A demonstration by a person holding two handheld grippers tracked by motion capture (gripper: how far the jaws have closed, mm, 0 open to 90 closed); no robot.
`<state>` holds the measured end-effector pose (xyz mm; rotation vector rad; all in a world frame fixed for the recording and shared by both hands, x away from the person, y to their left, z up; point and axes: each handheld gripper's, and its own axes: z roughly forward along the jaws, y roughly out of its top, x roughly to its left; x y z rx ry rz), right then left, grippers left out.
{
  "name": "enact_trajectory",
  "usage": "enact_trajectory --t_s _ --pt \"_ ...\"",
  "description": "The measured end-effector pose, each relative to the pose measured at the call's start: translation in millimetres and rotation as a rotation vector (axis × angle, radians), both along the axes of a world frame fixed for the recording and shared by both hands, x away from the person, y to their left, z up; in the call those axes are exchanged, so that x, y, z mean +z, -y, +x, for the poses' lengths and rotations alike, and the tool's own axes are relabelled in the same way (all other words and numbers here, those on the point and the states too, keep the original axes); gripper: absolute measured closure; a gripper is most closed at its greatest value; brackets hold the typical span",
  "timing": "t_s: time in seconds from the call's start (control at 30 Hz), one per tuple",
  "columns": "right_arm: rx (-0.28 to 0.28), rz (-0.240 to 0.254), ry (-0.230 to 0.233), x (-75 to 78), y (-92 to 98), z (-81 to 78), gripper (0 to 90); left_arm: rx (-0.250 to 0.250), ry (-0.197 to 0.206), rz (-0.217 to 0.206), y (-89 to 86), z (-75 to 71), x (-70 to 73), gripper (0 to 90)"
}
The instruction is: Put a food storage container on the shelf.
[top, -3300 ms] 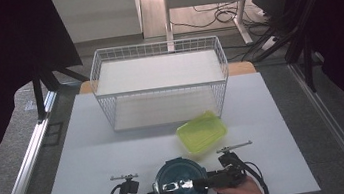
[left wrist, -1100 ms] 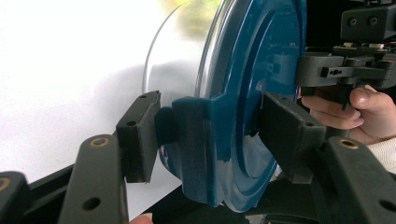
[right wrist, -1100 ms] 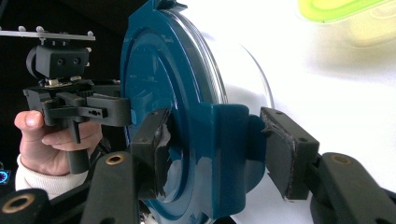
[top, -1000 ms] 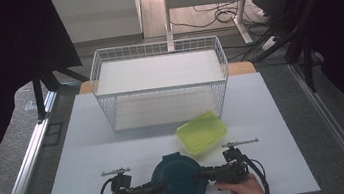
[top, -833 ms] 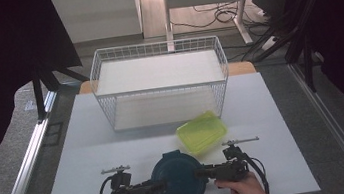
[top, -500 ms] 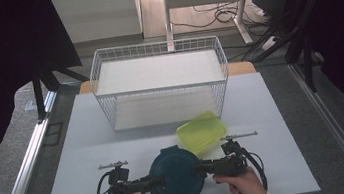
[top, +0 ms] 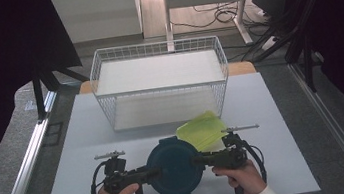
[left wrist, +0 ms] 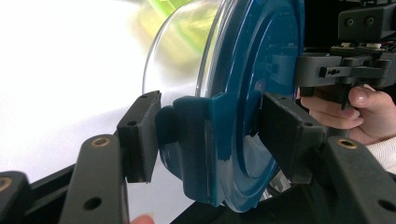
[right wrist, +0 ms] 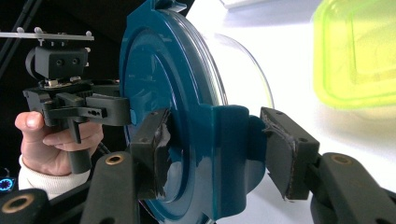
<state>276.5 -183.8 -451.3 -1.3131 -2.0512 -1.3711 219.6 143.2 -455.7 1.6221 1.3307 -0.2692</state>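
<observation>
Because it's pinched at two opposite side tabs, the round clear-glass container w/ dark teal plastic clip lid (top: 174, 167) sits level between both hands, at the near edge of the white table (top: 94, 132), centre. Judging by the gripper views it's off the surface, lid up.

Left gripper (left wrist: 205, 135): jaws clamped on the lid's left latch tab, one pad on top of the lid, the other under the tab; not fully pressed together, since the tab fills the gap. Right gripper (right wrist: 215, 140): same on the opposite tab, pads biting above and below. A two-sided hold makes sense, imo: glass bowl looks heavy, and one tab alone would let it tip or pop the clip.

Just far-right of it, touching or overlapping in the high view, lies a translucent lime-green rectangular plastic container (top: 201, 130), tilted a bit; it's close, so a lift needs clearance there.

Further off, at the far side of the table, stands a white wire basket (top: 161, 86), open top, prob. the destination, w/ room inside.
</observation>
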Motion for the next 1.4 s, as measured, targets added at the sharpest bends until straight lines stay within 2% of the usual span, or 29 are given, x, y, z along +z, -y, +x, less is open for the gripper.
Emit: enact_trajectory --t_s 0.23,0.33,0.63,0.7,0.9,1.07,1.4 --pt "0.002 -0.006 0.031 12.6 -5.6 8.6 44.7 0.012 0.014 -0.007 -5.2 6.6 9.7 40.4" --pt "0.006 -0.003 0.024 15.8 -7.8 11.9 44.8 0.015 0.017 -0.006 -6.9 8.7 12.9 40.4" --pt "0.008 0.001 0.046 25.5 -10.1 19.2 44.8 0.015 0.04 -0.004 -9.0 16.3 23.4 40.6" --pt "0.009 0.0 0.053 28.3 -9.9 21.7 44.8 0.011 0.05 -0.008 -9.7 19.9 24.8 40.9" --pt "-0.001 -0.011 0.053 34.6 -10.8 33.6 44.8 0.012 0.043 -0.022 -10.8 34.0 27.5 40.9" --pt "-0.006 0.006 0.053 39.4 -11.8 43.5 44.8 0.011 0.063 -0.01 -12.9 43.6 37.4 41.0" --pt "-0.008 0.001 0.078 54.9 -17.3 54.4 44.8 0.006 0.07 -0.024 -20.0 58.2 50.5 41.6"
